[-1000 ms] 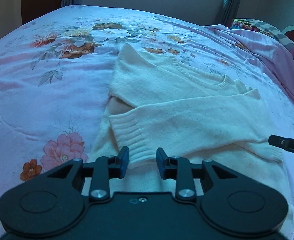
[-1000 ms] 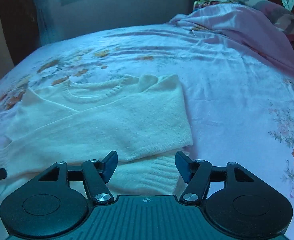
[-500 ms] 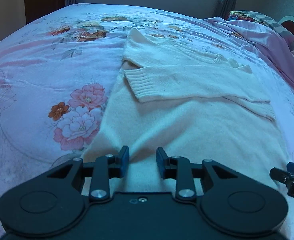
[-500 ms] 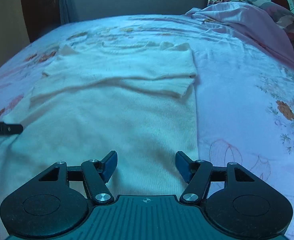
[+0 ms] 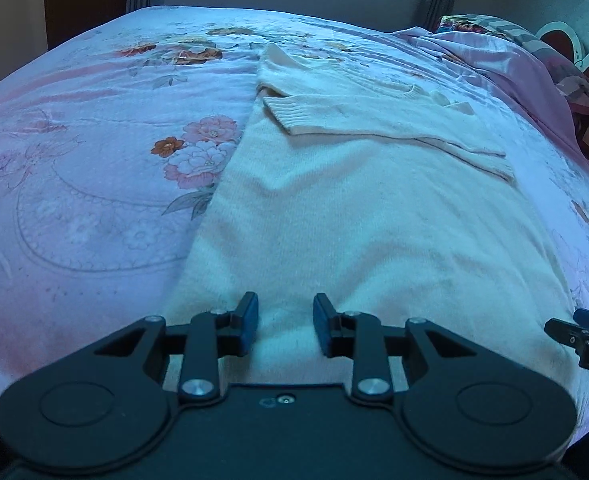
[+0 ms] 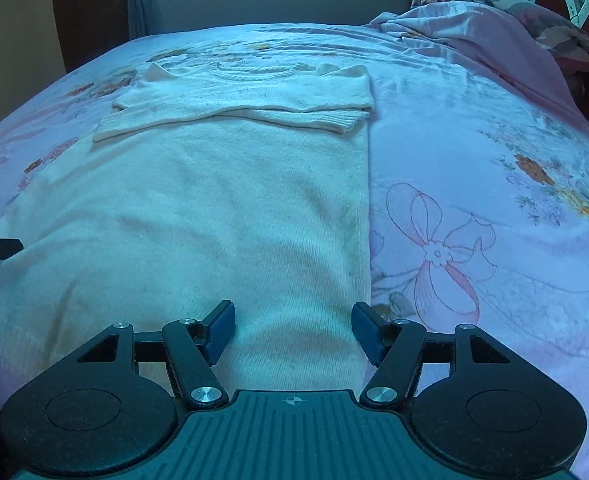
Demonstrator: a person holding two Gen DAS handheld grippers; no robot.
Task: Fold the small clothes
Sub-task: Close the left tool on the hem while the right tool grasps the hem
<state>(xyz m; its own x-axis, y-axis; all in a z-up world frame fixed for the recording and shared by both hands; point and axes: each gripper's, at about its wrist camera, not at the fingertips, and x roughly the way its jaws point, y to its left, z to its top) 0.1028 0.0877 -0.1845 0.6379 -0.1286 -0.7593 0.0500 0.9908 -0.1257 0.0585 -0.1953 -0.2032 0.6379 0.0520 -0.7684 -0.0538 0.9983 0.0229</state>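
Looking along both tools, I see the cream knit sweater (image 5: 374, 208) lying flat on the floral bedsheet (image 5: 94, 184), with its long axis running straight away from me: collar (image 6: 250, 70) at the far end, hem at the near end under my tools. Both sleeves are already folded across the chest, so the far part of the sweater is a neat band and the near body is one bare panel.

My left tool (image 5: 285, 325) hangs over the near part of the sweater just inside its left edge, its blue pads a narrow gap apart with nothing pinched between them. My right tool (image 6: 293, 330) hangs over the near part by the sweater's right edge, spread wider, its right pad about over that edge, and it grips nothing either. Each tool shows as a dark tip at the margin of the other's view, so they sit roughly level, one toward each near corner of the sweater.

I judge the coming move to be a lengthwise fold: take the hem at both corners and carry it away from me toward the collar. Neither tool is clearly nearer; each has its own corner. I cannot see the hem itself, since the tool bodies hide it.
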